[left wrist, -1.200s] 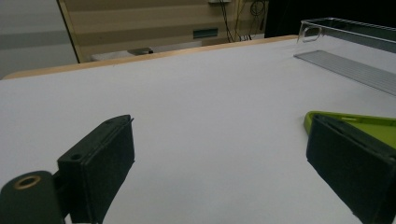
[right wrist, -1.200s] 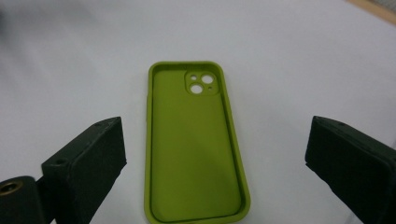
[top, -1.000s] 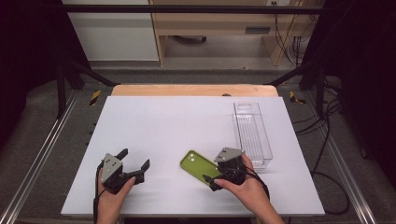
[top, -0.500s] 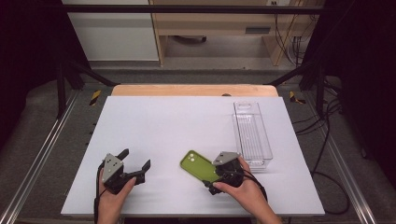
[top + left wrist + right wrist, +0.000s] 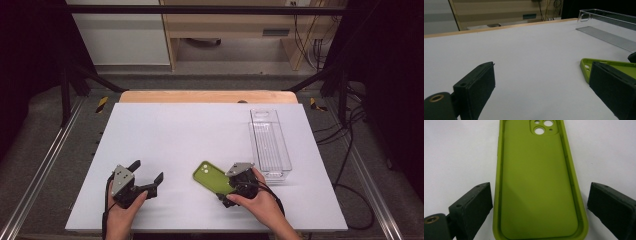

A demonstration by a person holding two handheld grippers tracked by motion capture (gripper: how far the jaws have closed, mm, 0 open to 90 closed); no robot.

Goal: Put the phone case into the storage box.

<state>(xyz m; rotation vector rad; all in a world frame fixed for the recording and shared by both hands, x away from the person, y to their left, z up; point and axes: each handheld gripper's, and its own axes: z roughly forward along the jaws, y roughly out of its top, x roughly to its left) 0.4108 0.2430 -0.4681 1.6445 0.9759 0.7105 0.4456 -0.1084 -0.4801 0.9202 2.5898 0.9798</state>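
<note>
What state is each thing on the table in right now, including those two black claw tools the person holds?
Left gripper: open, holding nothing, just above the table.
Right gripper: open, jaws on either side of the phone case, not clamped on it.
Green phone case: empty, lying flat, hollow side up.
Clear plastic tray: empty, upright, on the table's right side.
</note>
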